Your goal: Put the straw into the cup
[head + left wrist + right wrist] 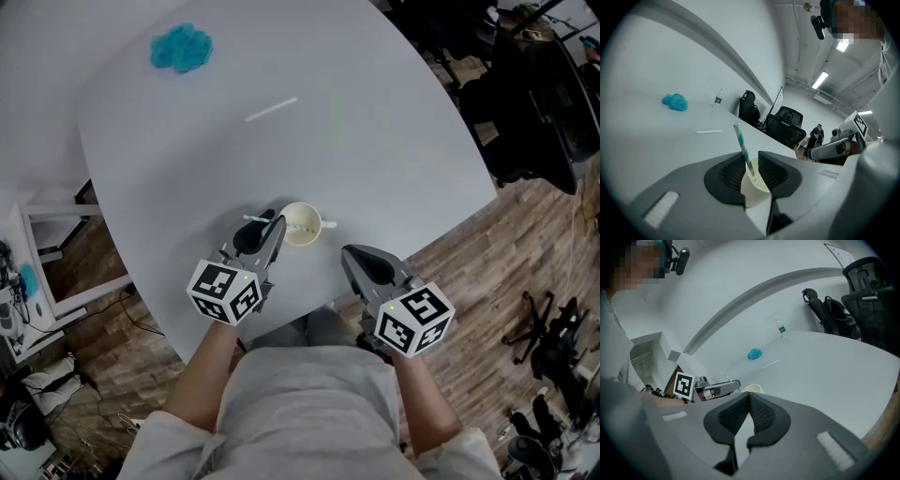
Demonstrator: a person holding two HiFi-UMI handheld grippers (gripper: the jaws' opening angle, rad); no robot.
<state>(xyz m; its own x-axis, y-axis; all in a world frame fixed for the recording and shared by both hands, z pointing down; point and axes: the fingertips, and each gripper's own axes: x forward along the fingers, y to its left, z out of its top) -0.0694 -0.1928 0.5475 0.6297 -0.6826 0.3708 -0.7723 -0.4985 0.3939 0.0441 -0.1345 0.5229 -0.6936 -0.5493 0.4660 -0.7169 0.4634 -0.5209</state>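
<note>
A small cream paper cup (302, 225) stands near the table's front edge. My left gripper (273, 228) is shut on the cup's wall, and in the left gripper view the cup (754, 188) sits pinched between the two dark pads, gripper (751, 165). A teal-striped straw (740, 141) stands inside the cup and leans left; from above its top end (253, 218) pokes out past the rim. My right gripper (351, 255) hovers just right of the cup, shut and empty, gripper (750, 396). From the right gripper view the cup (753, 388) shows beside the left gripper (717, 390).
A thin white stick-like piece (271, 109) lies mid-table, with a blue crumpled thing (182, 47) at the far left. A water bottle (718, 98) stands at the table's far edge. Black office chairs (539, 103) crowd the right side; wooden floor lies beyond the table's rounded edge.
</note>
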